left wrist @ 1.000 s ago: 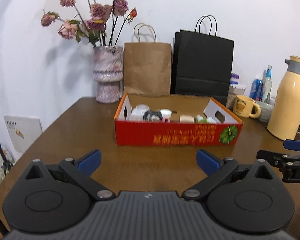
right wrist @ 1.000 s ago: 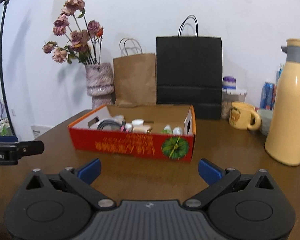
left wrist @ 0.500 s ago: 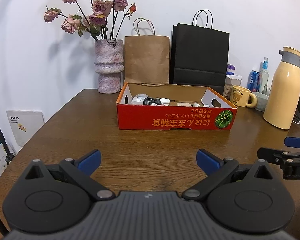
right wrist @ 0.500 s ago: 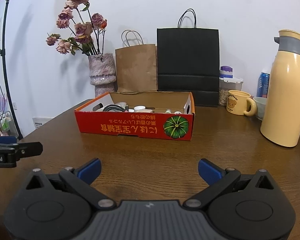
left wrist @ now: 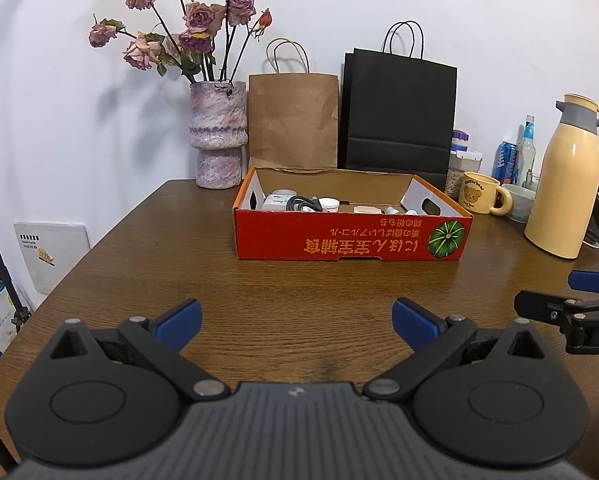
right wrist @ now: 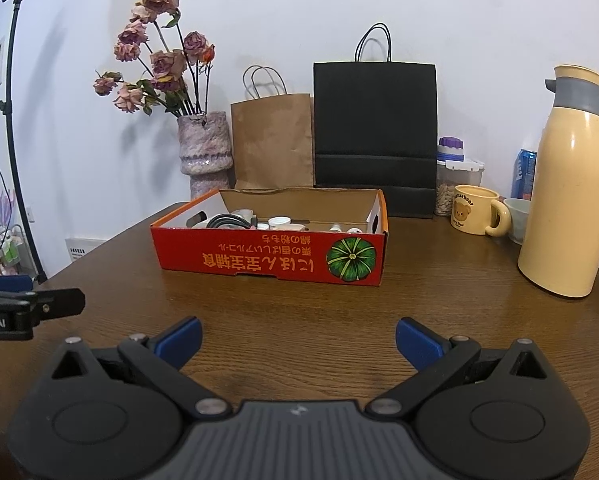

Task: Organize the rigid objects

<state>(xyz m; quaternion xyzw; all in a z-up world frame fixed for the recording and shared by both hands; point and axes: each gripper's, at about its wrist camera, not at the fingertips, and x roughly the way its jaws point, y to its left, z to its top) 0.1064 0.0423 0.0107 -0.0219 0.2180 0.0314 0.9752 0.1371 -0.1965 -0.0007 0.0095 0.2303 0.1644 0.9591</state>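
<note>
A red cardboard box (left wrist: 351,236) (right wrist: 271,254) with a green pumpkin print sits on the brown wooden table (left wrist: 259,292). Inside it lie several small items: white jars, a black cable (left wrist: 303,203) and small bottles, mostly hidden by the front wall. My left gripper (left wrist: 297,320) hovers low over the table in front of the box, open and empty. My right gripper (right wrist: 299,338) stands beside it, also open with nothing between its blue fingertips. Each gripper's side shows at the edge of the other view.
Behind the box stand a pink vase with dried roses (left wrist: 218,136), a brown paper bag (left wrist: 293,120) and a black paper bag (left wrist: 397,116). At the right are a yellow bear mug (right wrist: 473,216), a tall cream thermos (right wrist: 571,216), a jar and cans.
Both cameras have dropped lower and pulled back from the box, so less of its contents shows. Both grippers stay open.
</note>
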